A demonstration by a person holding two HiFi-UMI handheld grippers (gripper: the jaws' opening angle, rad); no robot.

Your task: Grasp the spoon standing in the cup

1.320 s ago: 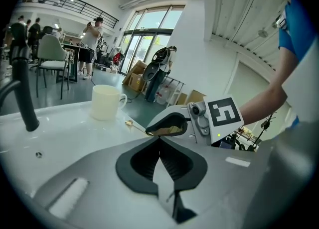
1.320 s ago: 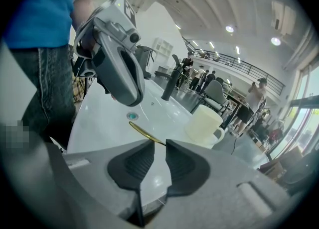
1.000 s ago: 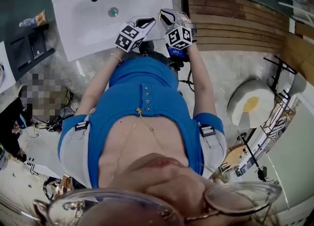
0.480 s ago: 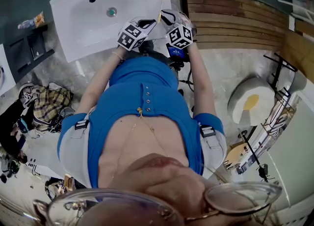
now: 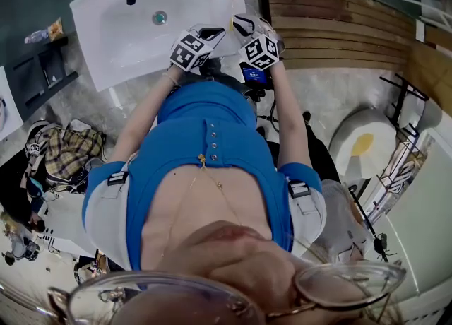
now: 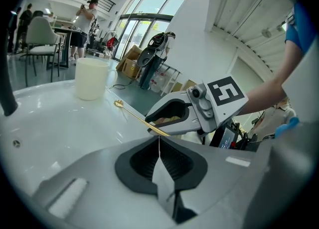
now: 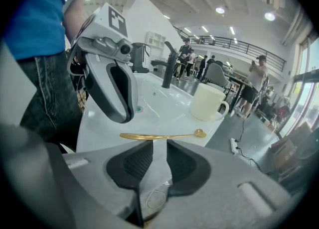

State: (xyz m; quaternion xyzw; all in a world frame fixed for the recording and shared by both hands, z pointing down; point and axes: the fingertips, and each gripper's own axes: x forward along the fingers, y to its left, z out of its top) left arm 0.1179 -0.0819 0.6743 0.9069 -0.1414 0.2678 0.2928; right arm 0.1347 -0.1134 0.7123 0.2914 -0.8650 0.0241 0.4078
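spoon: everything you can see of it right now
The spoon is thin, gold-coloured, metal by its shine, with a long slim handle and a small round bowl. It is out of the cup, roughly level, handle pinched at the tips of the right hand-held gripper, bowl toward the cup. Nothing else visibly touches it.

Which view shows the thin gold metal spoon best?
Right gripper view: the thin gold metal spoon shows whole, handle to bowl, pinched in the right hand-held gripper. Left gripper view shows it foreshortened; head view only a faint sliver above the white sink.
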